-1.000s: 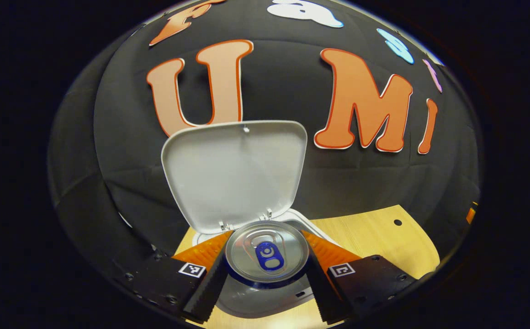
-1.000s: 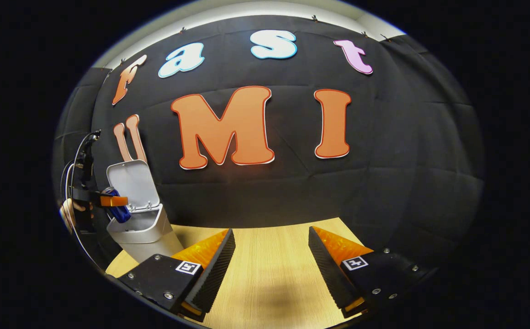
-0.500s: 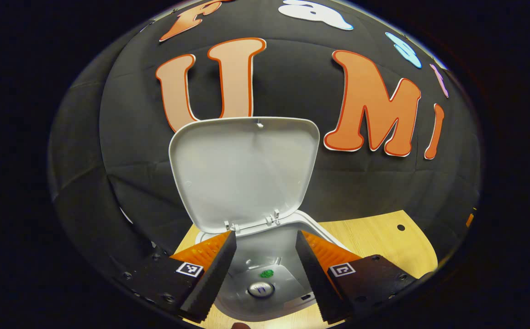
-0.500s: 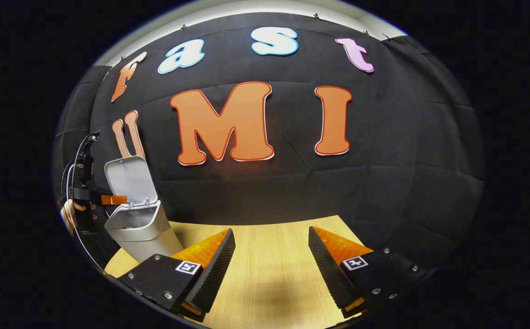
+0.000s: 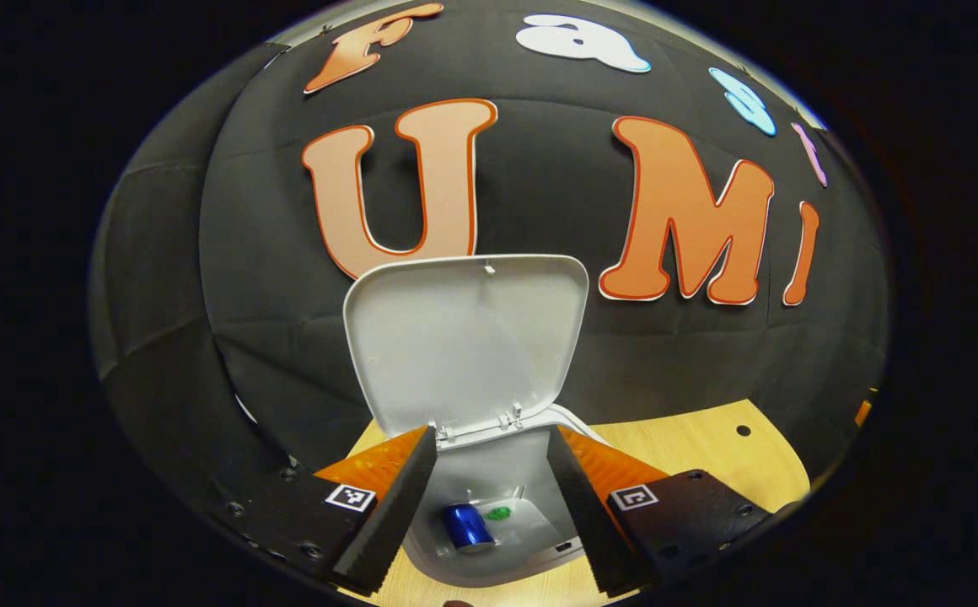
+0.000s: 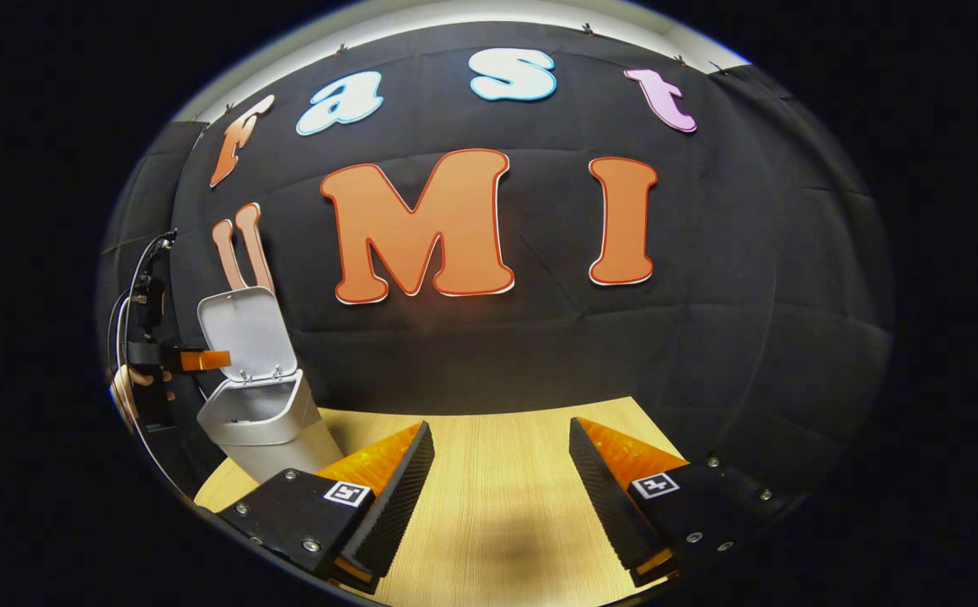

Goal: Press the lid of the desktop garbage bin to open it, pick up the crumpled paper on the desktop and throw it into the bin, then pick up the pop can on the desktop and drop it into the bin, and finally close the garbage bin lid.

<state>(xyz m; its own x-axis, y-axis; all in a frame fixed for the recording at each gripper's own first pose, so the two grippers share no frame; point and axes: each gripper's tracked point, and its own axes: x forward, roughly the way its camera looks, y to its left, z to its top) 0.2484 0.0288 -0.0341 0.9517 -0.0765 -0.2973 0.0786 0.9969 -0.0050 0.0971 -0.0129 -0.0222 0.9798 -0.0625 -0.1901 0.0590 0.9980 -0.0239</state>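
1. Bin (image 5: 489, 539) stands on the tabletop (image 5: 708, 438), lid (image 5: 468, 337) upright; the can (image 5: 465, 526) lies at its bottom beside a green scrap (image 5: 498, 512).
2. Our left hand-held gripper (image 5: 489, 497) hovers over the opening, spread wide and empty.
3. Our right hand-held gripper (image 6: 497, 493) is wide too, holding nothing, well apart from the bin.
4. We judge only closing remains. A hard push on the lid could tip the light bin or skid it; a finger caught at the hinge (image 5: 476, 421) could jam it.
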